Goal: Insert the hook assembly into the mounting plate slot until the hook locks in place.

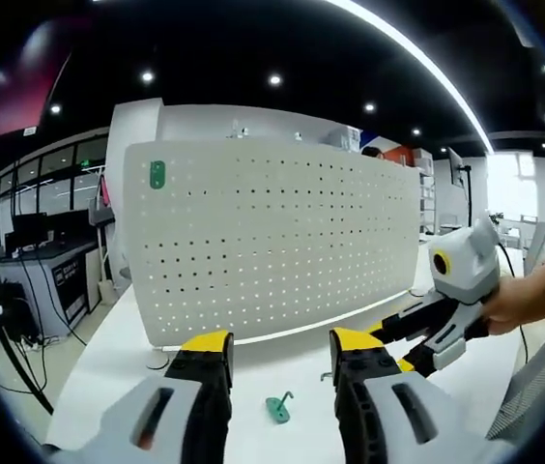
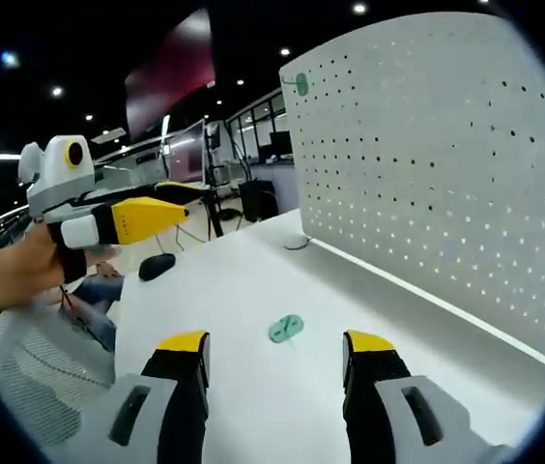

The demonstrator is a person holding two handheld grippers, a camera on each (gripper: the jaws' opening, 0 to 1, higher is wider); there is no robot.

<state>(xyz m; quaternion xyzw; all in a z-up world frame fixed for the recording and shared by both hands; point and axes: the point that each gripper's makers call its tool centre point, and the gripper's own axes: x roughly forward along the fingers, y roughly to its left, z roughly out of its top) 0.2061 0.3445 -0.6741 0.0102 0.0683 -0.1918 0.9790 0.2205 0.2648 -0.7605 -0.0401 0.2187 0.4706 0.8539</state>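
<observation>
- A green hook (image 1: 279,407) lies loose on the white worktop (image 1: 128,348), near the foot of the upright white pegboard (image 1: 272,232).
- Left gripper (image 1: 277,360) and right gripper (image 2: 272,356) both gape wide, empty.
- Office desks with dark monitors (image 1: 21,232) beyond, spotlights overhead.

The hook (image 1: 278,407) lies on the counter (image 1: 118,358) at lower centre, before the upright pegboard (image 1: 272,237); another hook (image 1: 157,174) sits in the pegboard's upper left.
</observation>
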